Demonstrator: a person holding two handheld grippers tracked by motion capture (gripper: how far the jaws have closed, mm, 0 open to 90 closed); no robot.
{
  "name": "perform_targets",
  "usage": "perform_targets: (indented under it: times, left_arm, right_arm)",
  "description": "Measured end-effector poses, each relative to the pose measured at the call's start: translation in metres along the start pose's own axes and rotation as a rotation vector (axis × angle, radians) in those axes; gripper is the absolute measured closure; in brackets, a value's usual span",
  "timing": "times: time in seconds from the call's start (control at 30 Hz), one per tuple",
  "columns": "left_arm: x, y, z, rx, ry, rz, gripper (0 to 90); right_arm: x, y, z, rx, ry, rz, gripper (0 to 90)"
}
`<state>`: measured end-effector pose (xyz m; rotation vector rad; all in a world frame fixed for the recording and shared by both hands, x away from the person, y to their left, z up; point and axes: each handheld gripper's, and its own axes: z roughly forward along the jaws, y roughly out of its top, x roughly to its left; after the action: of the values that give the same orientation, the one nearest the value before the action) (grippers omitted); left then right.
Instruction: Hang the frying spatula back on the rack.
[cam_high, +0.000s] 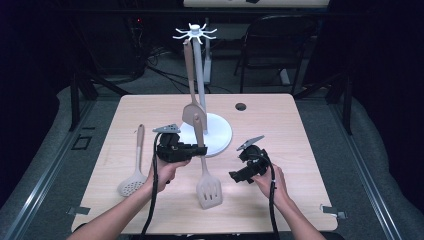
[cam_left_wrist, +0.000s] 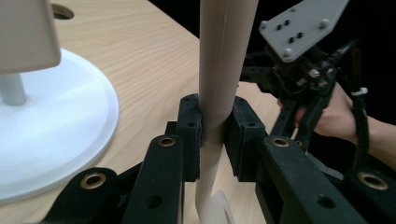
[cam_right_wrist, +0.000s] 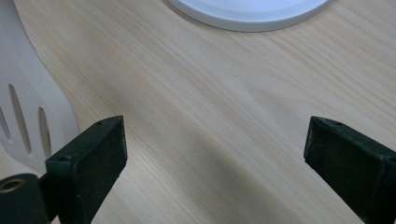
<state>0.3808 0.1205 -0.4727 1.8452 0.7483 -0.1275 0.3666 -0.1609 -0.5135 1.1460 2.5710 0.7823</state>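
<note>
Two hand-held grippers are at work over the bench, and only yours on the left carries anything. Your left hand-held gripper has its jaws clamped on the handle of the slotted spatula; in the left gripper view the pads press on both flanks of that beige handle, so the grip looks firm and no gap shows. You hold it well up the handle, which I judge sensible: it leaves the handle's top end free to go onto a hook. The spatula's long axis runs from that top end, which points away from you toward the white rack base, down to the slotted blade, which points toward you; the blade seems to hang at or just above the wood, though I cannot tell whether it touches. Your right hand-held gripper stands wide open and empty, just right of the blade, with bare wood between its jaws in the right gripper view. It reads as waiting in reserve. On the rack's hook crown a solid turner already hangs blade down, which suggests where this one belongs. A perforated skimmer lies flat at the left, handle pointing away from you, well apart from both grippers.
</note>
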Motion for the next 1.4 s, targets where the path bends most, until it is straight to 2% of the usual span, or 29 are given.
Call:
perform_targets:
  times: [0.13,0.33,0.37,0.53,0.67,0.97,1.1,1.2,1.4]
  left_arm:
    - [-0.003,0.004,0.000,0.000,-0.017,0.017,76.9]
    - [-0.005,0.012,-0.003,-0.014,-0.004,0.048,77.0]
    - [-0.005,0.017,-0.004,-0.021,0.000,0.061,77.0]
    - [-0.006,0.030,-0.006,-0.019,0.025,0.104,77.0]
    - [-0.005,0.041,-0.004,-0.019,0.030,0.111,77.0]
    - [-0.006,0.058,0.001,-0.006,0.053,0.155,77.0]
    - [-0.008,0.068,0.002,-0.007,0.061,0.176,77.0]
    - [-0.009,0.076,0.002,-0.010,0.069,0.193,77.0]
    - [-0.009,0.088,0.003,-0.015,0.078,0.209,77.1]
  right_arm:
    - [-0.001,0.000,0.000,0.002,-0.006,0.001,5.8]
    - [-0.002,0.000,-0.001,-0.004,-0.018,0.004,6.1]
    - [-0.002,-0.001,-0.002,-0.006,-0.031,0.000,6.2]
    - [-0.004,0.000,0.001,0.006,-0.031,-0.003,6.2]
    - [-0.005,0.000,0.002,0.007,-0.039,0.001,6.0]
    - [-0.009,0.000,0.001,0.008,-0.052,0.003,5.8]
    - [-0.009,0.001,0.001,0.004,-0.042,0.013,5.8]
    - [-0.008,0.001,0.002,0.002,-0.050,-0.001,5.7]
    - [-0.009,0.001,0.001,-0.001,-0.042,0.010,5.7]
